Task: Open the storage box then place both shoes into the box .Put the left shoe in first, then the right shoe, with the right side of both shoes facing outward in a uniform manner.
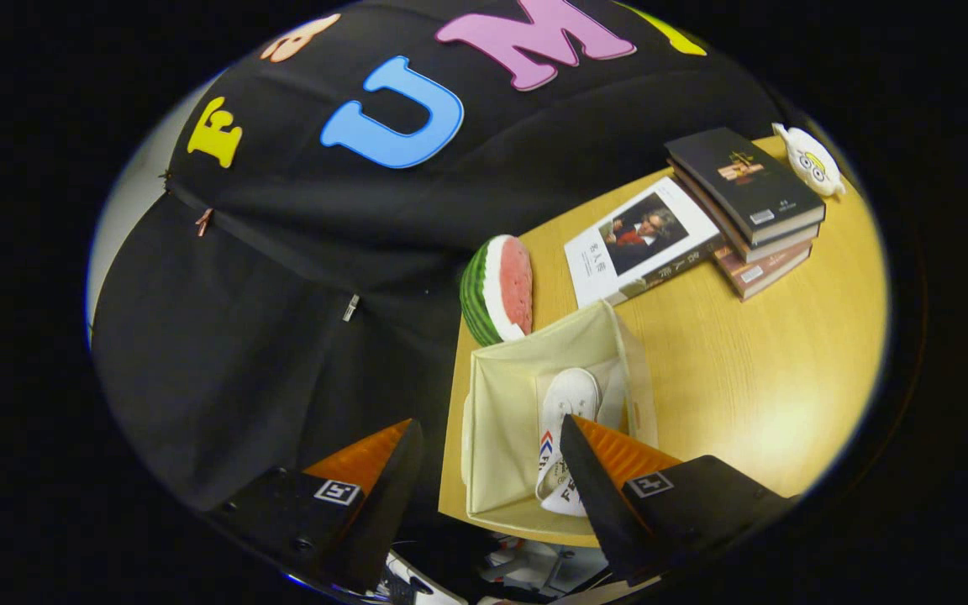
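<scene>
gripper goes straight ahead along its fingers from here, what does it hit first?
Probably the storage box. The gripper is open, fingers spread with nothing between them, and the box's near wall lies just ahead, a white shoe already inside by the right finger. Depth is unclear; it may pass above the rim.

Gripper (488, 458) spread apart above shoe (566, 402) inside storage box (501, 420).

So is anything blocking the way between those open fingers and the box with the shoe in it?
Nothing visible does. The gripper is open and empty above the open storage box, where a white shoe already lies inside, just ahead of the fingers.
</scene>
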A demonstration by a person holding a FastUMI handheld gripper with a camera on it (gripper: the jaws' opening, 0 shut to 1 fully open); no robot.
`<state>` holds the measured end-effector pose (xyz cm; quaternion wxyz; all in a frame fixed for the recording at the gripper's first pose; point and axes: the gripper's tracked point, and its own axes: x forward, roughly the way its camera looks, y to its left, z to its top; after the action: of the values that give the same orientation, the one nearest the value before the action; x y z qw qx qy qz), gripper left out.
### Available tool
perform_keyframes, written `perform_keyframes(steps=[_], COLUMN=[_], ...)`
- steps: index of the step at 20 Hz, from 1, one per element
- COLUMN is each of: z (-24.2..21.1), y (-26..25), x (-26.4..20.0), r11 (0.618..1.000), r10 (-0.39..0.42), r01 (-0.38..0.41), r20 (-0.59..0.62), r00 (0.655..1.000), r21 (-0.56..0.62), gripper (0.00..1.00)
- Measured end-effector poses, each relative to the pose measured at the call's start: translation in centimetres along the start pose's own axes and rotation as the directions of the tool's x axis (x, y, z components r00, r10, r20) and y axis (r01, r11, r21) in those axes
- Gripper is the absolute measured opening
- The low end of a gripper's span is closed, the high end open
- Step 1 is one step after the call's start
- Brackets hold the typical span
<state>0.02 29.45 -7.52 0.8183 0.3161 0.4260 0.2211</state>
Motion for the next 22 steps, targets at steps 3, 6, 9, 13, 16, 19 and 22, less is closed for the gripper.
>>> perform_keyframes(steps=[3,6,9,13,16,19,22], z=[2.3,5.1,8.2,12.0,14.3,15.7,16.9], y=[-0.3,-1.0,-1.5,-2.4,-3.4,-5.0,-7.3], x=[-2.5,-5.8,-9.1,-14.2,-18.0,-22.2,-26.0], r11=[0.994,0.97,0.944,0.885,0.804,0.712,0.646], r10=[-0.009,-0.032,-0.052,-0.075,-0.104,-0.127,-0.171], r01=[0.022,0.089,0.171,0.31,0.457,0.602,0.699], r20=[0.114,0.244,0.384,0.552,0.666,0.777,0.835], r00=[0.993,0.969,0.922,0.831,0.738,0.617,0.523], r21=[-0.107,-0.225,-0.281,-0.347,-0.381,-0.361,-0.306], gripper=[0.98,0.98,0.98,0.98,0.98,0.98,0.99])
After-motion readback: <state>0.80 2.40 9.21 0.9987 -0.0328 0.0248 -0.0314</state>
